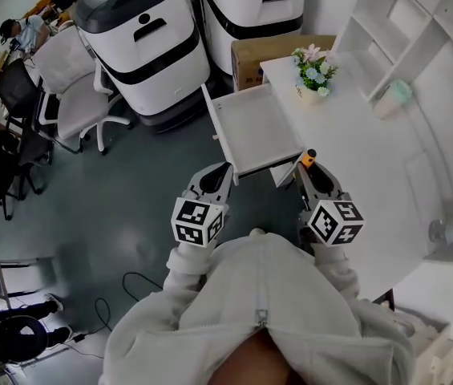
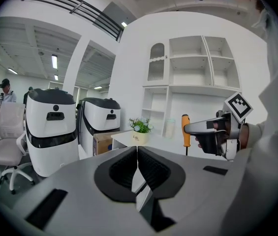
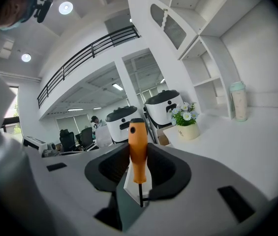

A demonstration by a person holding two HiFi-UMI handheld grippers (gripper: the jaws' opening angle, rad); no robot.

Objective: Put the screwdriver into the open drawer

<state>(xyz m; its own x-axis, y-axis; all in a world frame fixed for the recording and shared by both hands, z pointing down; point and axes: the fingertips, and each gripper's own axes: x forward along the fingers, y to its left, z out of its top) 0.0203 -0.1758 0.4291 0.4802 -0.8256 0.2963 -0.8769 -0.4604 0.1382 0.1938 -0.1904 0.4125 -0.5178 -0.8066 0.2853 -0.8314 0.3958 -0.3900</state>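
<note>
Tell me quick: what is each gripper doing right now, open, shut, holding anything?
Left gripper: shut, nothing between its jaws.
Right gripper: shut on the orange-handled screwdriver, handle pointing up.

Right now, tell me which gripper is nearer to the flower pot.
Right. The right gripper, holding the screwdriver, is at the table edge in line with the flower pot; the left gripper, shut and empty, is past the open drawer's other corner, farther away.
</note>
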